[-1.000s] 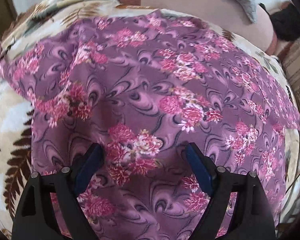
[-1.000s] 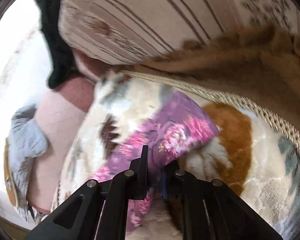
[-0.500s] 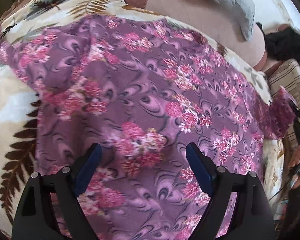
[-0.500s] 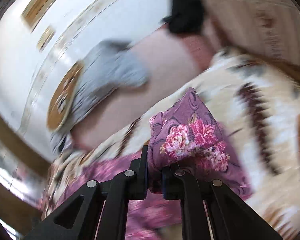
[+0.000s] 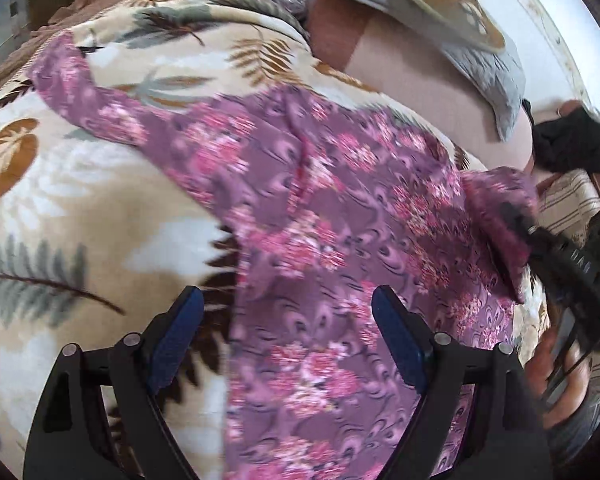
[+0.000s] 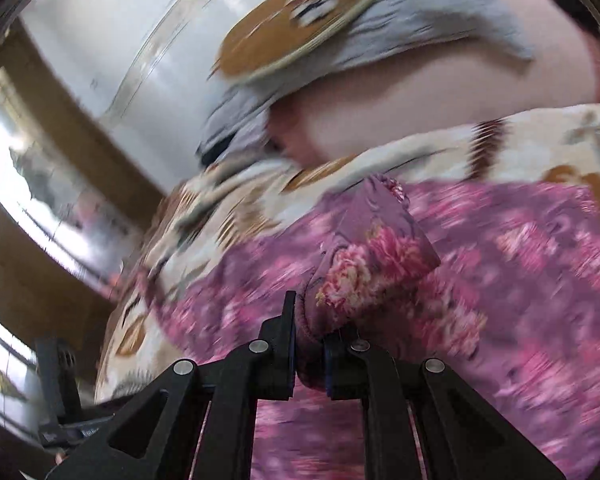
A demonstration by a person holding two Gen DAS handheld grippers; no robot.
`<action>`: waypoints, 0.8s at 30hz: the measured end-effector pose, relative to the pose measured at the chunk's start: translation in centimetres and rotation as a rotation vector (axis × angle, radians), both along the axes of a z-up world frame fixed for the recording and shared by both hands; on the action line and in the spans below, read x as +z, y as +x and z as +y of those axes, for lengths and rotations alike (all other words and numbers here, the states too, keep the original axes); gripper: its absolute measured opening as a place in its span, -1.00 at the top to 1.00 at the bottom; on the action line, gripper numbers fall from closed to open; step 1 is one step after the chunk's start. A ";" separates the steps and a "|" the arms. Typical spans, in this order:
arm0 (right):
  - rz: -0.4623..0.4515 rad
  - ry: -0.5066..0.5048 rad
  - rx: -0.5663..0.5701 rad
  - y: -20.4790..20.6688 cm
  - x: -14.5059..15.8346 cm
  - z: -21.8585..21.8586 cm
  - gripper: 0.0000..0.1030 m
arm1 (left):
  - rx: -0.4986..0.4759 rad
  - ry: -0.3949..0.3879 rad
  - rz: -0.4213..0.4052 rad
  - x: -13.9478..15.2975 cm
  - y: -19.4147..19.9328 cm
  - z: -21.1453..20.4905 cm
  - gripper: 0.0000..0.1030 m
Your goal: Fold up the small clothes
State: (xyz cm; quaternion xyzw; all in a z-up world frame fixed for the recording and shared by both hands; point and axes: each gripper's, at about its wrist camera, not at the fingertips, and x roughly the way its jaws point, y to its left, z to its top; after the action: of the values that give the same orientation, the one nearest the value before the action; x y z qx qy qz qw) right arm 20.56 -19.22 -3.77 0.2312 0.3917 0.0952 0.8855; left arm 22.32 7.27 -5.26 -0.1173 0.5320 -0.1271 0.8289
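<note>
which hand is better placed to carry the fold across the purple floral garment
Right. Its tongs are shut on a bunched corner of the garment, lifted over the rest. The left tongs stand open, holding nothing.

Bright daylight, heavy motion blur, fisheye-warped edges.

L claw (image 5: 288,332) wide, R claw (image 6: 309,350) clamped

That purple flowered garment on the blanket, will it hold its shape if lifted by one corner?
Probably not. The purple flowered garment bunches and droops where the right gripper pinches it, so it looks thin and floppy. It likely drags across the fuzzy blanket rather than sliding freely.
</note>
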 end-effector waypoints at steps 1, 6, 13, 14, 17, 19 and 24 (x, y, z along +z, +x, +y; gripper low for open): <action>0.006 0.000 0.024 0.2 -0.3 1.5 0.82 | 0.009 -0.005 -0.003 0.2 0.0 0.8 -0.67; 0.093 -0.038 0.124 1.3 -3.2 9.5 0.46 | 0.043 -0.043 0.005 0.2 0.2 2.7 -0.67; 0.124 0.013 0.139 -2.4 -3.8 8.0 0.15 | -0.002 -0.096 0.049 -0.4 -0.2 0.6 -0.67; 0.125 0.019 0.111 -2.9 -3.9 7.0 0.07 | -0.022 -0.101 0.059 -0.7 -0.2 -0.4 -0.67; 0.138 0.059 -0.019 -5.9 -4.1 0.2 0.07 | -0.059 -0.134 0.102 -1.9 -0.1 -3.1 -0.67; 0.144 0.062 -0.094 -7.4 -4.3 -3.1 0.07 | -0.061 -0.144 0.142 -3.0 0.3 -4.8 -0.67; 0.173 0.179 -0.372 -11.8 -6.3 -13.1 0.08 | -0.015 -0.109 0.142 -3.9 1.6 -6.3 0.54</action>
State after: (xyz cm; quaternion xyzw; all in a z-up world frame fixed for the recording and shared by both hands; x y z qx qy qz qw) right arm 8.71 -32.37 -10.09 0.3844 0.4066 -0.0557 0.8269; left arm 23.87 0.98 -9.14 -0.1668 0.5826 -0.1534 0.7805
